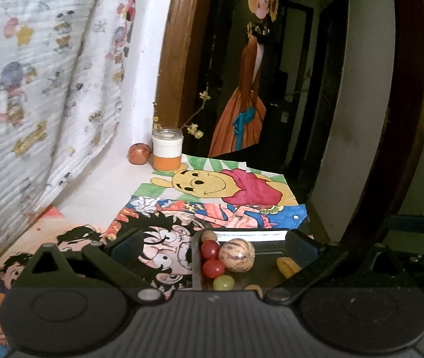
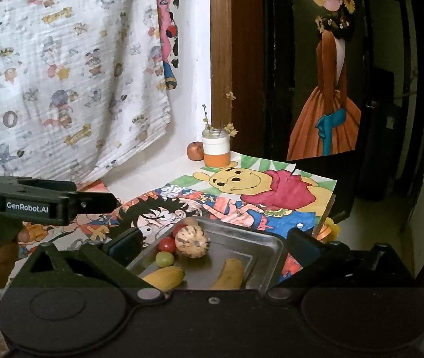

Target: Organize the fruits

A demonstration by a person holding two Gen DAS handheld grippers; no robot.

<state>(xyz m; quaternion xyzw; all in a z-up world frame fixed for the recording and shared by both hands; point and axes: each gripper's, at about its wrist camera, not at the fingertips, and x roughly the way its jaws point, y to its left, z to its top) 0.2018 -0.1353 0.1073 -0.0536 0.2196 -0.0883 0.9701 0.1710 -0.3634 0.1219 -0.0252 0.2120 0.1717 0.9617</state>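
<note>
Your right tongs (image 2: pixel 212 243) stand wide apart with nothing clamped; between their fingers lies the metal tray (image 2: pixel 267 243), untouched by either pad. Your left tongs (image 1: pixel 212 246) are likewise spread apart and empty, their fingers bracketing the tray's left end.

Inside the tray, the fruits gather at the far left corner: a striped melon (image 2: pixel 192 242), two red tomatoes (image 2: pixel 166 244), and a green grape (image 2: pixel 164 259) just nearer. Two yellow bananas (image 2: pixel 165 277) lie along the near side, well apart from each other, the right one (image 2: pixel 230 274) tilted toward the tray's middle.

The tray rests on cartoon drawings (image 2: pixel 259 185) that cover the bench (image 2: pixel 140 179). At the far end of the bench a jar (image 2: pixel 216 149) banded white and orange holds dried flower stems, and a red apple (image 2: pixel 195 150) sits touching its left side, outside the tray. A printed cloth (image 2: pixel 63 74) hangs behind on the left; a wooden door frame (image 2: pixel 221 59) and a painted figure in an orange dress (image 2: pixel 328 113) stand on the right.

In the right wrist view your left tool's body enters level from the left edge, above the bench, with fingers of your hand (image 2: pixel 0 259) wrapped below it. Both tongs point forward and slightly downward at the tray.
</note>
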